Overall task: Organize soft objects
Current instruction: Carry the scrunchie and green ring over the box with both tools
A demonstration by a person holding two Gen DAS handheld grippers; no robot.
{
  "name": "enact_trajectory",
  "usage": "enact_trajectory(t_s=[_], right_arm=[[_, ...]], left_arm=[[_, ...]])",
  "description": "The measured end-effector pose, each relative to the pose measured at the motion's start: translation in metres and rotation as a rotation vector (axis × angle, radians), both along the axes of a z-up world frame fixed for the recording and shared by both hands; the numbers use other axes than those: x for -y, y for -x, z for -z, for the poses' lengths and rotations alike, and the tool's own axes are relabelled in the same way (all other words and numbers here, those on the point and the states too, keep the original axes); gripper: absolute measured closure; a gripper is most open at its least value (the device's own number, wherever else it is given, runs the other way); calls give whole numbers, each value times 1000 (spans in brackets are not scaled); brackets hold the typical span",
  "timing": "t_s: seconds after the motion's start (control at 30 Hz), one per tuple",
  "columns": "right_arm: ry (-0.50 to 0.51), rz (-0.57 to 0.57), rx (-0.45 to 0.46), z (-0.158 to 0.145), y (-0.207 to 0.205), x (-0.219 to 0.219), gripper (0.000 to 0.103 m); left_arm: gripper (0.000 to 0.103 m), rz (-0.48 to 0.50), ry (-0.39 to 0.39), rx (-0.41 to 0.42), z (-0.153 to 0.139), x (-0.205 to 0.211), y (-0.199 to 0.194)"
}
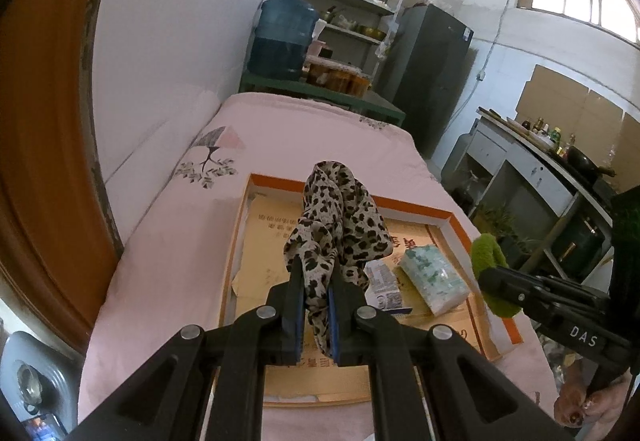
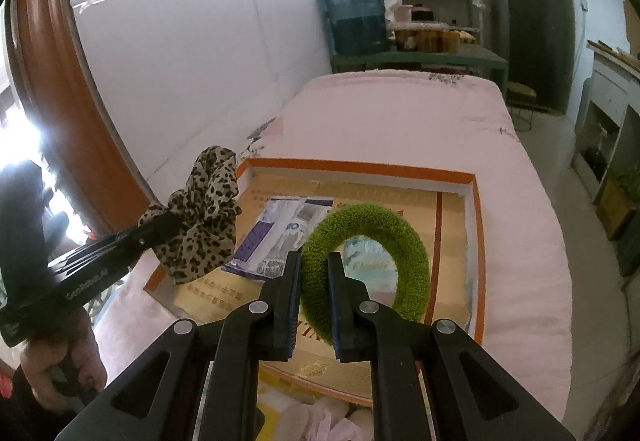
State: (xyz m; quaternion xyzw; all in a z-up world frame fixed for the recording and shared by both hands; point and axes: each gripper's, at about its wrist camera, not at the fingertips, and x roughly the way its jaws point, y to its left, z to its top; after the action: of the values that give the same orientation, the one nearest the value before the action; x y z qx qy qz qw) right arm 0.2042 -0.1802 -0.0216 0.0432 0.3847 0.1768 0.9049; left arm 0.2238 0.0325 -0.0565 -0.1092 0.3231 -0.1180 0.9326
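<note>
My left gripper (image 1: 316, 265) is shut on a leopard-print scrunchie (image 1: 336, 217) and holds it above the orange-rimmed cardboard box (image 1: 456, 219) on the pink bed. It also shows in the right wrist view (image 2: 200, 213). My right gripper (image 2: 314, 261) is shut on a green fuzzy scrunchie (image 2: 404, 241), held over the same box (image 2: 360, 166); the green scrunchie appears at the right in the left wrist view (image 1: 486, 255). In the box lie a tissue pack (image 1: 434, 279) and a flat printed packet (image 2: 280, 233).
The pink bedspread (image 2: 420, 121) runs along a white wall on the left. A green table with a blue water jug (image 1: 284, 37), shelves and a dark fridge (image 1: 432, 65) stand beyond the bed. A counter (image 1: 532, 169) stands at the right.
</note>
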Motion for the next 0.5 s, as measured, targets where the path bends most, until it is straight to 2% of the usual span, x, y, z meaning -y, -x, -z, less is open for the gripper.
enact_trajectory(t_s=[0.5], right_arm=[[-3, -7, -57, 20, -12, -4, 89]], left_arm=[[94, -12, -2, -60, 21, -3, -13]])
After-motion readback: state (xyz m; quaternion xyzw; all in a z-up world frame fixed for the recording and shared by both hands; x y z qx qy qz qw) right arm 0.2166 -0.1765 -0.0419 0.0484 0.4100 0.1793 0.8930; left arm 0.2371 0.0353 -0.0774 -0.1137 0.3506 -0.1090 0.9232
